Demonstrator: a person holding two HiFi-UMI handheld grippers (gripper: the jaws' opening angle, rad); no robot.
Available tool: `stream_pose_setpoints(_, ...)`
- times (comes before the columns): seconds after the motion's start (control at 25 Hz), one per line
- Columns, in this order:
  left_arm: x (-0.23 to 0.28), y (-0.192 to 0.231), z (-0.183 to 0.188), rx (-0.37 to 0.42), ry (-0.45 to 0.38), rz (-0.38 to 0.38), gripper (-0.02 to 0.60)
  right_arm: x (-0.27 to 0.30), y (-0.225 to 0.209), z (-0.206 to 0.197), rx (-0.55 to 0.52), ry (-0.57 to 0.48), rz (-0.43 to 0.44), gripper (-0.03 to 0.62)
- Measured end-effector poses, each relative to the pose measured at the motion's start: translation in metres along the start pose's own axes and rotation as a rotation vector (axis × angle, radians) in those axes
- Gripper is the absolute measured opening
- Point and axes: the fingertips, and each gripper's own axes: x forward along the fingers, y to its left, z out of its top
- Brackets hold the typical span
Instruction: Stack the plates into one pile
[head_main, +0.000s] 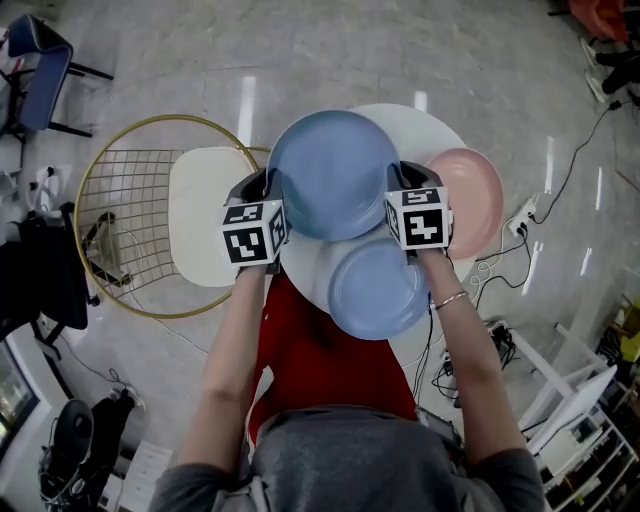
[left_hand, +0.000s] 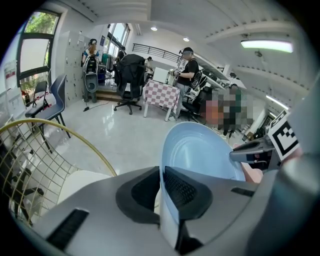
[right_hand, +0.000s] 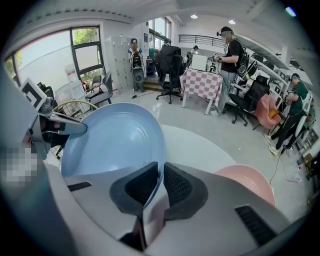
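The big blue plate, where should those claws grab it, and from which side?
By its thin rim, from two opposite sides. The big blue plate is wide and shallow: only the rim fits between jaws, and a single grip would likely let it tip. The left gripper pinches its left edge, the right gripper its right edge.

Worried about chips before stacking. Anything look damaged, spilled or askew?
Nothing stands out. Left claw and right claw grip the large blue plate by opposite rims; small blue plate and pink plate lie flat on the white table, intact.
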Motion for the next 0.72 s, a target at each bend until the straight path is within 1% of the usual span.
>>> stream_pose_setpoints(0.36,-0.019,-0.002,0.025,0.037,-0.046,-0.023,0.037,-0.026,0.003,0.013,0.03,-0.058,-0.03,0.054)
stream_pose_setpoints(0.6,-0.04,-0.016,0.033,0.083,-0.079,-0.066,0.037,-0.062,0.003,0.012,0.068,-0.117,-0.074,0.052)
stream_pose_setpoints(0.72,-0.047,-0.026,0.039,0.101,-0.078,-0.086,0.037,-0.077,0.0,0.008,0.091,-0.124,-0.088,0.052)
